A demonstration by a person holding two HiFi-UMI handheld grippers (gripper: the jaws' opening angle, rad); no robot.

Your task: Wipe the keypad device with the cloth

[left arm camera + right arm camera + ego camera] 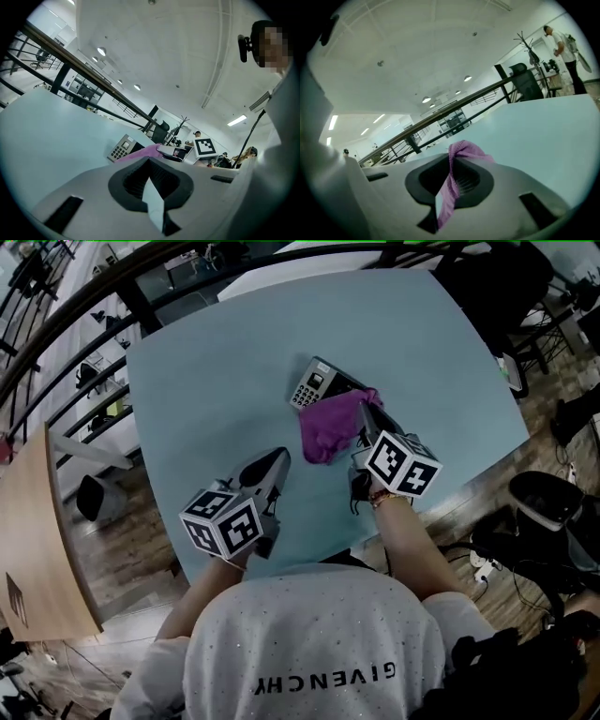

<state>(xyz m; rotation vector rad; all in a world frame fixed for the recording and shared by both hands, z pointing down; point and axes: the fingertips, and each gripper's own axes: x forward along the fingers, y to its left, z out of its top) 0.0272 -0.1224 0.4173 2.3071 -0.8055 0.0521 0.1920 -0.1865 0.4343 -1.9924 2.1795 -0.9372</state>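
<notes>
- Head view: the keypad device (314, 385) lies flat near the middle of the pale blue table (206, 381). The purple cloth (330, 427) covers its right part.
- The cloth spills off the device onto the table, toward me.
- Right gripper view: the jaws of my right gripper (449, 185) are clenched on a fold of the cloth, which runs down between them.
- Left gripper view: the jaws of my left gripper (152, 197) are pressed together with nothing in them.
- In the head view, my left gripper points at the cloth's left edge, near it but apart.
</notes>
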